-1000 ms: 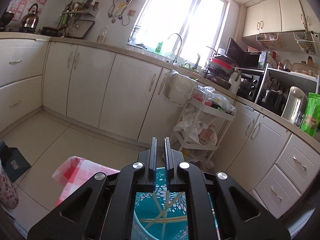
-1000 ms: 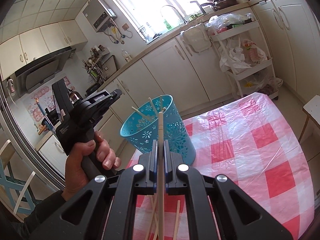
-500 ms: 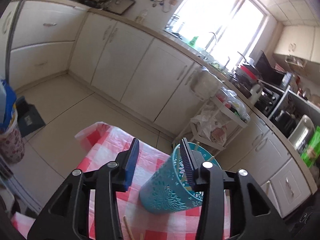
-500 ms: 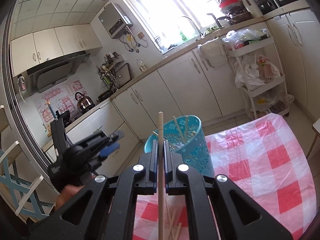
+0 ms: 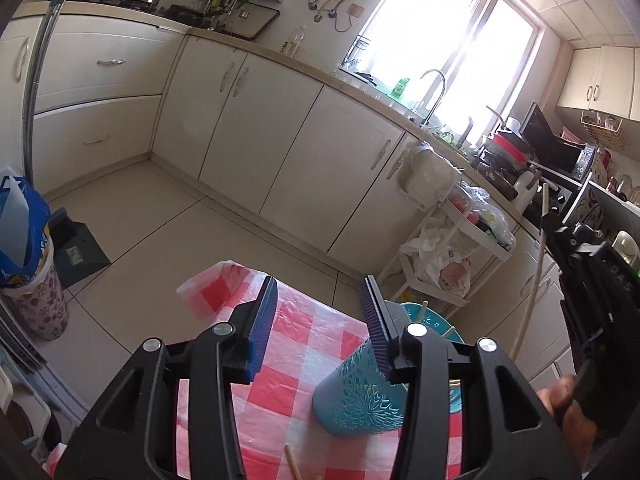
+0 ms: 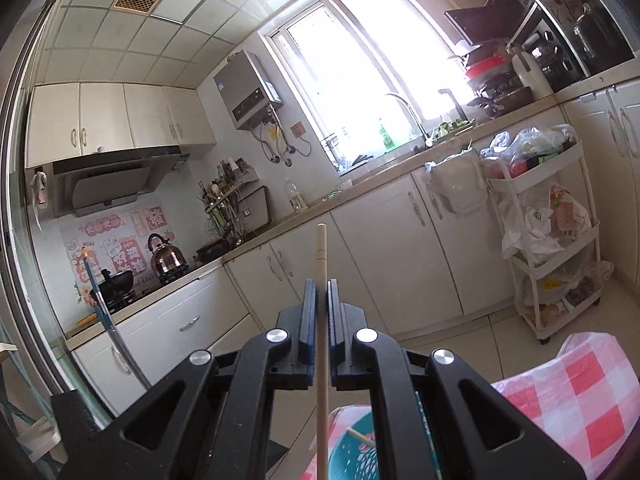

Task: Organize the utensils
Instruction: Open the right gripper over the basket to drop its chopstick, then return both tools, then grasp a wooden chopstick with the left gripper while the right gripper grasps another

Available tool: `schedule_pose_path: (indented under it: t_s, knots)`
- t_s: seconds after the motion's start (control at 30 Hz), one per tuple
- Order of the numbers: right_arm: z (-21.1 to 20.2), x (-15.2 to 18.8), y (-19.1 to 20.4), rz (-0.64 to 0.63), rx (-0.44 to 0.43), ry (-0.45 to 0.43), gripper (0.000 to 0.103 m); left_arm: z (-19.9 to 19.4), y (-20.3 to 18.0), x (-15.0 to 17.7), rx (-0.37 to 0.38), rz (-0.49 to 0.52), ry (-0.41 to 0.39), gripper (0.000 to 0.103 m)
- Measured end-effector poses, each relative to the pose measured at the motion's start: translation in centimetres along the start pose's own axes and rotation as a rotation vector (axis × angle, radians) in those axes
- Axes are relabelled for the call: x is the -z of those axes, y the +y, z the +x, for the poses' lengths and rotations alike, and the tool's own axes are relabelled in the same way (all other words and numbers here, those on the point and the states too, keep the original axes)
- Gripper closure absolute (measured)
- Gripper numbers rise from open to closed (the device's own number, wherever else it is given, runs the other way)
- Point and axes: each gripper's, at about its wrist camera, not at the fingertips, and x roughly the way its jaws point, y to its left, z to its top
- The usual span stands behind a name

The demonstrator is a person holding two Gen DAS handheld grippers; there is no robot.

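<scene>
The right tongs (image 6: 319, 292) are clenched on a single wooden chopstick (image 6: 321, 256), gripped along its length so that it stands near vertical, its lower end hanging above the open mouth of the teal utensil holder (image 5: 360, 396); this attitude lets the stick drop straight in, which appears to be the step in hand. The holder stands upright on the checked-cloth counter (image 5: 296, 344), near its far edge, and already contains several chopsticks. The left tongs (image 5: 320, 320) are released, their jaws having just been opening; the pads stand apart, the right pad (image 5: 374, 328) overlapping the holder's side in the left wrist view, though contact cannot be confirmed. They sit close, probably to steady the holder if it tips. One loose chopstick (image 5: 294, 462) lies on the counter nearer the camera, not yet sorted.
</scene>
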Motion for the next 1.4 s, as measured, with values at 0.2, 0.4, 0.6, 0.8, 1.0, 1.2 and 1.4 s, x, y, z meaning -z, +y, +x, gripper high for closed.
schedule_pose_path:
  t_s: [0.2,0.4,0.6,0.8,1.0,1.2,1.4]
  knots:
    - [3.0,1.6,-1.4,-0.008,0.097,0.032,0.097,0.1,0.4,-0.2,-0.001,-0.01,0.011,0.063]
    - [3.4,2.8,-1.6,-0.029,0.123,0.079,0.097,0.3,0.2,-0.3,0.002,-0.003,0.019,0.063]
    - [2.4,3.8,-1.1,-0.069,0.116,0.124,0.084,0.5,0.2,-0.2,0.01,0.001,0.033,0.062]
    - [-2.5,3.3,-1.7,-0.075,0.098,0.162,0.071,0.6,-0.5,0.1,0.006,0.039,0.053,0.052]
    - [-9.6,6.2,-2.6,-0.129,0.14,0.314,0.048,-0.7,-1.6,0.3,-0.104,0.134,-0.009,0.016]
    - [-12.7,13.0,-5.9,-0.093,0.237,0.594,0.047,-0.6,-1.6,2.4,-0.21,0.291,0.091,0.01]
    - [-12.4,18.0,-6.0,-0.162,0.247,0.762,0.047,-0.3,0.4,8.4,-0.231,0.352,0.366,0.01]
